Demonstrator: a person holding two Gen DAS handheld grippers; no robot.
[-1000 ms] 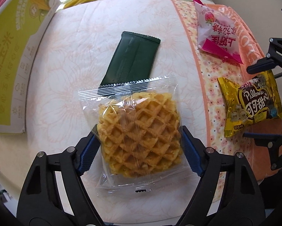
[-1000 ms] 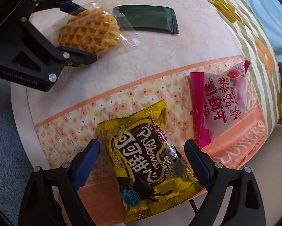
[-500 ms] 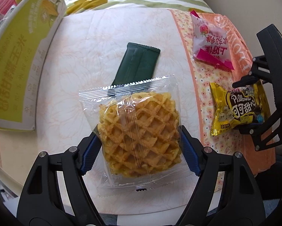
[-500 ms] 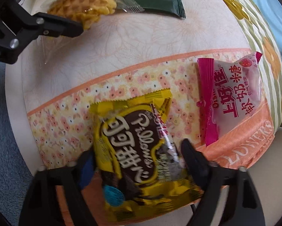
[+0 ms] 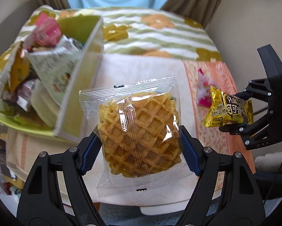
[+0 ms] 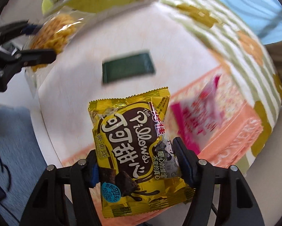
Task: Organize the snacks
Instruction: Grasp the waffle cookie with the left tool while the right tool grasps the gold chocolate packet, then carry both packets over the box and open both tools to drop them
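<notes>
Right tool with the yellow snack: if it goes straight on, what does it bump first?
Probably the white tablecloth, near the dark green packet. The right tool points down at that patch, though blur makes depth unclear.

Each camera looks down along its own gripper's fingers from close above the table [image 5: 133, 71]; both views share the green packet box [image 5: 78, 86], and each sees the other gripper

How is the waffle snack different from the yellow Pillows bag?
The waffle snack has a clear wrapper showing the waffle; the yellow Pillows bag is printed foil hiding its contents. The waffle sits in the left gripper; the Pillows bag in the right gripper. Both are gripped and lifted off the table.
</notes>
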